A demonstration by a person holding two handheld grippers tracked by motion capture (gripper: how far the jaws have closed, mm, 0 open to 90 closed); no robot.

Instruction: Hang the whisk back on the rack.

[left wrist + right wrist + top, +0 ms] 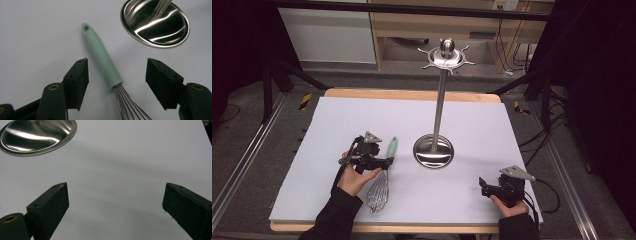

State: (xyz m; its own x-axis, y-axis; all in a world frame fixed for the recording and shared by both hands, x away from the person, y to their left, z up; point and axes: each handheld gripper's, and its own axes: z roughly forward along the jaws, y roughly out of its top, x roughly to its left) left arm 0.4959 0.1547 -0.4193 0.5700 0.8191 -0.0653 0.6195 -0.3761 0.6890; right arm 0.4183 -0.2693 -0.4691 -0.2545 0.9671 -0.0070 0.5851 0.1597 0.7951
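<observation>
White tabletop point(337, 130), wooden-edged, dark room beyond. Left hand point(353, 177): forearm in from below, left gripper point(388, 161) angled toward the whisk point(382, 175). Jaws wide apart, straddling the mint-green handle point(102, 58) near the wires, pads not touching it. Whisk lies flat, just left of the steel utensil stand point(434, 150). Right gripper point(482, 186): near the right edge, jaws wide, nothing between them.

Left gripper point(388, 161): low over the table, jaws apart, pads pressing on nothing.
Right gripper point(482, 184): near the table's front edge, jaws spread wide, holding nothing.
</observation>
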